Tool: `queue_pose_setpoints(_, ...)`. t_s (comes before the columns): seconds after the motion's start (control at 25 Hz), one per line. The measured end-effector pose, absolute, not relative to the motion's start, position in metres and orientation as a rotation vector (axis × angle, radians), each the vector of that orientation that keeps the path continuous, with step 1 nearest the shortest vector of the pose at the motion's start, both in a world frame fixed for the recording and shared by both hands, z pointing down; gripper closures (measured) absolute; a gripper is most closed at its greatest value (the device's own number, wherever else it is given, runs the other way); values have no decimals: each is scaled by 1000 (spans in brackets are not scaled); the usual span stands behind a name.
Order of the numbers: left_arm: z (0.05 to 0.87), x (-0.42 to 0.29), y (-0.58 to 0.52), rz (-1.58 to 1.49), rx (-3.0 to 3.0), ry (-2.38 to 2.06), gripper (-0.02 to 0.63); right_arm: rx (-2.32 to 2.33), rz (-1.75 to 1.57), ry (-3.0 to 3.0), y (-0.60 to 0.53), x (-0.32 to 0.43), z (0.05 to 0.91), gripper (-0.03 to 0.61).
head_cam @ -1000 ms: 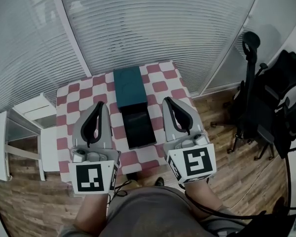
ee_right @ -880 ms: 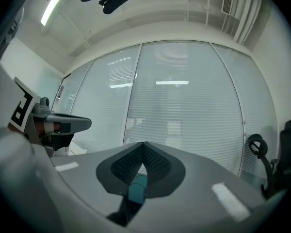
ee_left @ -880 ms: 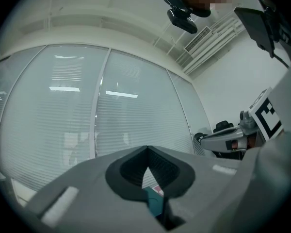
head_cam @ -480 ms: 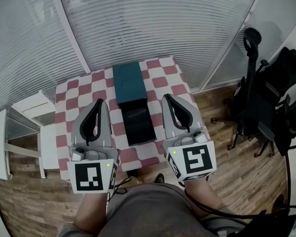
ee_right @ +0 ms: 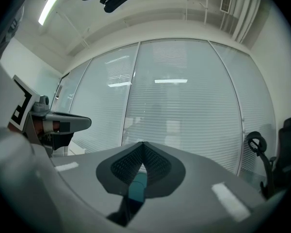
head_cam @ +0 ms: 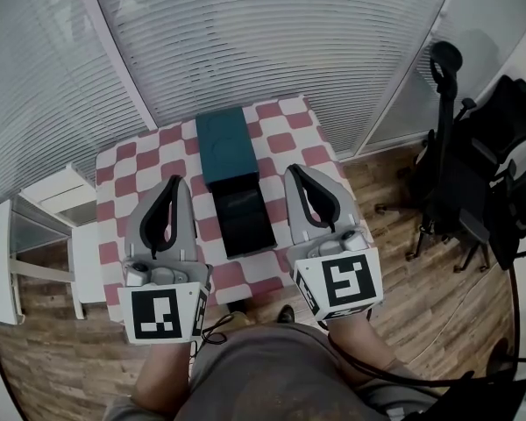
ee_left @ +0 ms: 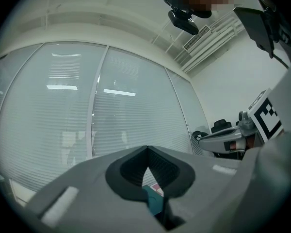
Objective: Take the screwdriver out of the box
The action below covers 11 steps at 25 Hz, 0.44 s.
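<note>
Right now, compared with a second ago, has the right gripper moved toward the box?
No. The right gripper keeps the same gap beside the right edge of the box; only the whole head view has shifted slightly.

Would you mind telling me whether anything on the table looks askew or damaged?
Nothing stands out. The box lies square on the checkered tablecloth, with the left gripper and right gripper shut, empty, flanking it.
</note>
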<state>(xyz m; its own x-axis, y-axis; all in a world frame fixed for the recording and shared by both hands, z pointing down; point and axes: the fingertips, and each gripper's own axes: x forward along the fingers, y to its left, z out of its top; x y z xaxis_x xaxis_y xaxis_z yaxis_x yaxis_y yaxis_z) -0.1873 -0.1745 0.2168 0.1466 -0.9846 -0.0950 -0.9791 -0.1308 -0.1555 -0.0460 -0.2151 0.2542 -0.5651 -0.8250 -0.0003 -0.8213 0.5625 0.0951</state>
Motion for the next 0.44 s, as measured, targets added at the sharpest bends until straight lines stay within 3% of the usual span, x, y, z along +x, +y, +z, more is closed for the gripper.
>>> queue_pose_setpoints(0.44,219,-184,-176,-58,-2241,1940,613,1445,-120,-2736,-217,-43,256,555)
